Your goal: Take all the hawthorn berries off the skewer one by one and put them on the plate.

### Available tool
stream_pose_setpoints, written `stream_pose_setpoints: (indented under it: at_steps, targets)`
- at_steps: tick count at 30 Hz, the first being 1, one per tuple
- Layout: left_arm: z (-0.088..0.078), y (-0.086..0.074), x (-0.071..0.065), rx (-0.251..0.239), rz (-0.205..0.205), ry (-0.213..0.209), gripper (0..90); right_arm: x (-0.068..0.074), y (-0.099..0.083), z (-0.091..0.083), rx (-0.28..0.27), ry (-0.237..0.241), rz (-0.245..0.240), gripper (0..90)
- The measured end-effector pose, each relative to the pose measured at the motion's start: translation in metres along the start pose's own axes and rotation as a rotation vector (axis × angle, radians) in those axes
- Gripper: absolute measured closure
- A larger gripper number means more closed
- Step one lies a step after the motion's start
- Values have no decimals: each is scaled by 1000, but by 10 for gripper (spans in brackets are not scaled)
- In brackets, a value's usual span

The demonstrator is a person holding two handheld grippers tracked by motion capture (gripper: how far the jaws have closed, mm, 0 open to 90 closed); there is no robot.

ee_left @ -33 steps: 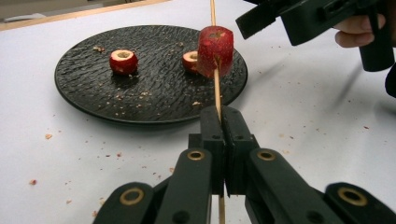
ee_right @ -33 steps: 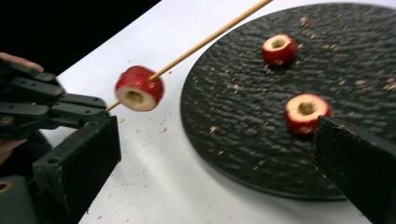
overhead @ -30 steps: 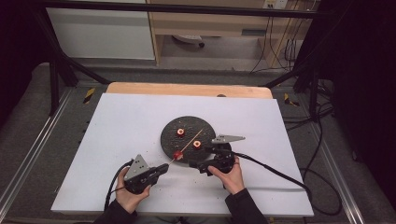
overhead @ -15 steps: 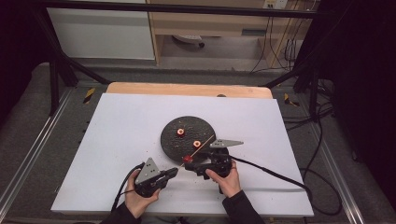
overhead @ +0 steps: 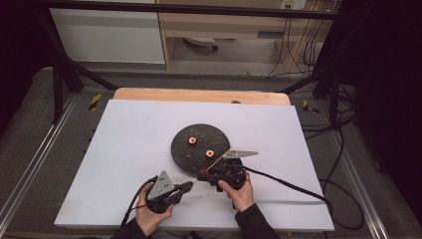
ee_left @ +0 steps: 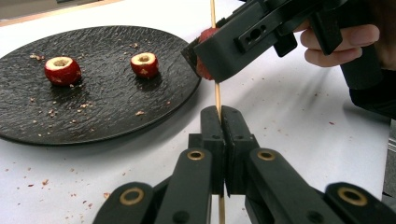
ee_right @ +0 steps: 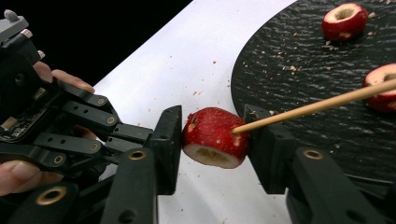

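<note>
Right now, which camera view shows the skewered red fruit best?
The right gripper view: the skewered red fruit sits close and sharp. In the left gripper view a hand-held gripper mostly hides it; in the high view it is tiny.

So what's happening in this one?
A person is threading cored red fruit onto a wooden skewer. The left tool is shut on the skewer, holding it steady. The right tool has just been closing around a fruit piece already on the stick. Two more pieces wait on the black plate.
</note>
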State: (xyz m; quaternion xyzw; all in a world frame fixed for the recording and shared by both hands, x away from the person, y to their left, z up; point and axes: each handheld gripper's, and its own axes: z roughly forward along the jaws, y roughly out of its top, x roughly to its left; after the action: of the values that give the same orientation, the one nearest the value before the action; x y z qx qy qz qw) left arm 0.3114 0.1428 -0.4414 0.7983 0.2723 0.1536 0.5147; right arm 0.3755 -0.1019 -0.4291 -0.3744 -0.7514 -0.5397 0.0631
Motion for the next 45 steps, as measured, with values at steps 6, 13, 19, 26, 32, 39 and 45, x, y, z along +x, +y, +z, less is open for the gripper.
stream_pose_setpoints:
  at_steps: [6,13,19,26,32,39,45]
  targets:
    - [-1,0,0,-2,1,-4,883,-1,1,-4,-14,-6,16,595]
    - [-2,0,-1,-2,5,-13,883,-8,5,-17,-56,-30,33,595]
    - [-2,-1,-1,0,11,-21,883,-18,10,-33,-97,-64,44,596]
    - [-4,-2,-1,1,13,-25,883,-29,18,-48,-132,-104,55,597]
    - [-6,-2,1,-4,7,-21,883,-35,27,-55,-148,-124,55,598]
    - [-9,-3,4,-9,2,-19,883,-43,41,-66,-172,-146,72,598]
    - [-13,-4,7,-12,-4,-14,883,-51,51,-74,-200,-185,72,598]
